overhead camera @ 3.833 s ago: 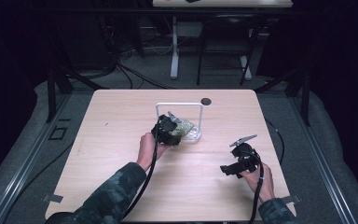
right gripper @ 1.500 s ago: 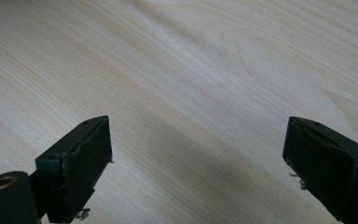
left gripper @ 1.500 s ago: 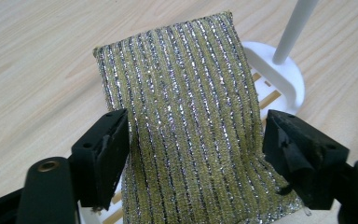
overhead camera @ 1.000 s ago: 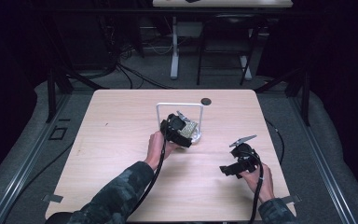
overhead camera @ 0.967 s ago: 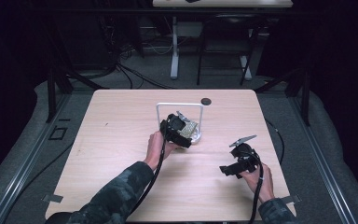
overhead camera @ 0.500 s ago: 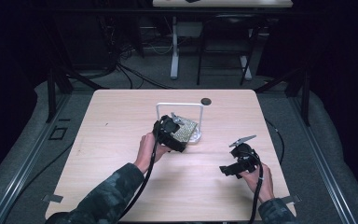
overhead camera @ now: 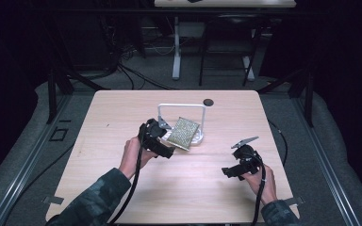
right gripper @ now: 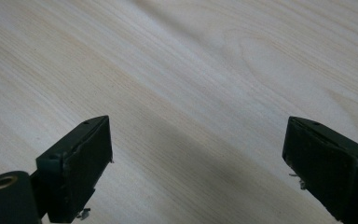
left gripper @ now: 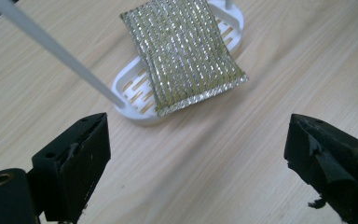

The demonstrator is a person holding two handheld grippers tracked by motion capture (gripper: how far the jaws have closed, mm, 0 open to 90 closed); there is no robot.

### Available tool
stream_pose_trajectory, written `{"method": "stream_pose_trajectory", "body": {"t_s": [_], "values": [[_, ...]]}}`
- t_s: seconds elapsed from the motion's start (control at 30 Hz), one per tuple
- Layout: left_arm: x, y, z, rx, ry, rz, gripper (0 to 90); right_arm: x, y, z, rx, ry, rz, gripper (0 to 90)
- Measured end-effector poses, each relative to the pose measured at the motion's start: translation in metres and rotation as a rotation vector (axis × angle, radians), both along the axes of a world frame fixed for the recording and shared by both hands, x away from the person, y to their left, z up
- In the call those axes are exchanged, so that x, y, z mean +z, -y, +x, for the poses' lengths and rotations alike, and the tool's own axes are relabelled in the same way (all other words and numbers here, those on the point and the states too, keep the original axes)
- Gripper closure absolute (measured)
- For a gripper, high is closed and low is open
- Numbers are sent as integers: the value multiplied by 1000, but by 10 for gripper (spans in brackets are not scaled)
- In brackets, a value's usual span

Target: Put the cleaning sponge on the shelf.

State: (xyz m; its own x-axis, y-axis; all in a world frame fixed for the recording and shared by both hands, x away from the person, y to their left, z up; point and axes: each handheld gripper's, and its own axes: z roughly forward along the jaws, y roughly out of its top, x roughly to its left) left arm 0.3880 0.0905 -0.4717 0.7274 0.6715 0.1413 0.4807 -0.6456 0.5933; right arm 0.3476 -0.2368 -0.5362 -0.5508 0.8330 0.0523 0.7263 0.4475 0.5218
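Note:
A glittery gold scouring sponge [overhead camera: 184,132] [left gripper: 184,51] lies across a white slotted tray [overhead camera: 197,139] [left gripper: 133,91] under a thin white wire frame [overhead camera: 181,106] at the table's middle. My left gripper [overhead camera: 166,147] [left gripper: 196,168] hangs just left of and in front of the sponge, a little above the wood. Its jaws have just been opening and stand wide apart with nothing between them. My right gripper [overhead camera: 230,172] [right gripper: 198,172] rests near the front right of the table, jaws apart over bare wood.
A small dark round disc [overhead camera: 209,102] lies near the far edge of the wooden table [overhead camera: 122,113]. The white frame's rod [left gripper: 51,46] slants close to the left jaw. Cables trail from both grippers toward the front edge.
The left gripper has let go of the sponge and drawn back to the left and up. The sponge stays on the tray. The right gripper has kept still.

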Motion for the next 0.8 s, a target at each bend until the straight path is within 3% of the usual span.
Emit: {"method": "stream_pose_trajectory", "body": {"t_s": [0.47,0.53,0.8], "values": [[-6,-53,-20,71,-21,28,6,1,1,0,0,-8,-2,82],[-9,-67,-25,93,-32,33,2,0,1,0,1,-9,-6,82],[-20,-102,-40,169,-61,3,0,0,1,0,2,-6,-8,85]]}}
